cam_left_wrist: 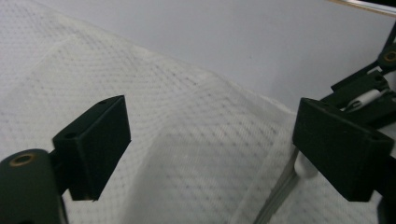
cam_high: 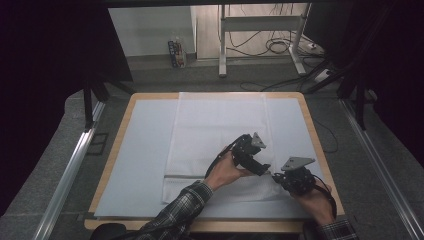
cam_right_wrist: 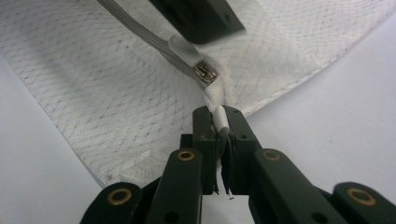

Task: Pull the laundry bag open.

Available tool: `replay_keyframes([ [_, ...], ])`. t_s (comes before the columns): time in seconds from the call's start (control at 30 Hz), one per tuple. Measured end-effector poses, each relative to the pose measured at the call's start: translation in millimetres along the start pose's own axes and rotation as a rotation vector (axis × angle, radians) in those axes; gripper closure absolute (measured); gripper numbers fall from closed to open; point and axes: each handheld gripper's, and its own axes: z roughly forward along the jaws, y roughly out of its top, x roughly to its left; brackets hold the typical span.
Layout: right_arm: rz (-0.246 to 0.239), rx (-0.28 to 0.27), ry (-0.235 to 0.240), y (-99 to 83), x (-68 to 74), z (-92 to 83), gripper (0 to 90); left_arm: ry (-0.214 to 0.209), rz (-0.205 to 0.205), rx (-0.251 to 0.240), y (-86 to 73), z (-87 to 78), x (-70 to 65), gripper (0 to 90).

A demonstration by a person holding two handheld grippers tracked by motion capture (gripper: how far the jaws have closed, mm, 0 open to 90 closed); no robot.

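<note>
My right gripper [cam_right_wrist: 218, 125] pinches the white zipper pull [cam_right_wrist: 221, 119] near the desk's front-right corner, the zipper [cam_right_wrist: 149, 39] running leftward from it beneath my wide-open left gripper [cam_left_wrist: 210, 140].

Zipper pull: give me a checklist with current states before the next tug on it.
1. Right hand-held gripper shut on the zipper pull: ok.
2. Slider in sight, beyond the pull: ok.
3. Left hand-held gripper bracing the mesh bag: not ok, jaws open above the mesh.
4. Bag lying flat on the table: not ok, the corner by the slider is puckered.
5. Zipper track free of snags: cannot tell, the other jaw covers part of it.
</note>
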Motion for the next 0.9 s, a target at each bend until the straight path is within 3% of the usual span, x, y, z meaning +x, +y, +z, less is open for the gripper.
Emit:
replay_keyframes([
  [0.13, -0.001, 0.001, -0.003, -0.2, -0.2, -0.1, 84.0, -0.027, -0.009, -0.010, -6.7, -11.3, 4.7, 16.7],
  [0.4, -0.016, 0.000, -0.022, 0.2, 1.2, -0.6, 83.9, -0.141, -0.036, -0.044, -15.0, -24.0, 5.9, 43.3],
  [0.63, -0.043, 0.002, -0.044, 0.5, 2.7, -1.1, 83.9, -0.254, -0.081, -0.035, -18.5, -18.3, 5.0, 64.9],
  [0.77, -0.062, 0.002, -0.052, 0.5, 3.0, -1.3, 83.8, -0.325, -0.109, -0.034, -18.6, -13.7, 5.6, 70.6],
  [0.9, -0.070, 0.002, -0.055, 0.8, 4.0, -1.5, 83.8, -0.343, -0.119, -0.014, -18.4, -9.2, 4.1, 72.3],
])
